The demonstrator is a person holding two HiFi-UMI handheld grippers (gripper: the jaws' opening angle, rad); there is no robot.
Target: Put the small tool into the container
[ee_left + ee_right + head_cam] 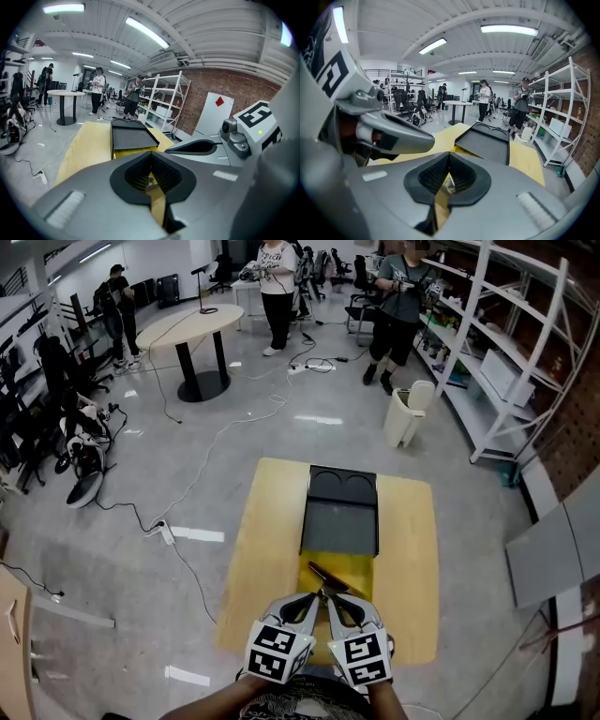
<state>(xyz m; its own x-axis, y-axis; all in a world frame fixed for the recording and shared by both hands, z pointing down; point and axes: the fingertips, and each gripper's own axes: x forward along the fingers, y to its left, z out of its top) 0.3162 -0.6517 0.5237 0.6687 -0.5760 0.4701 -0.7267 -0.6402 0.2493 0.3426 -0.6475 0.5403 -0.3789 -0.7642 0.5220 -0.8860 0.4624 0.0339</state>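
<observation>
- The small tool is too small in your head view to name its kind. Its near end is hidden under the tips of your left gripper and right gripper.
- In your left gripper view, a metallic bit shows in the hollow behind the pressed-together jaws. You can't tell whether it is pinched or lying beneath.
- Your right gripper view shows a similar glint, just as unclear.
- The container has its near end covered by the gripper bodies in both gripper views.
- Your forearms are cut off by the head view's bottom edge.
</observation>
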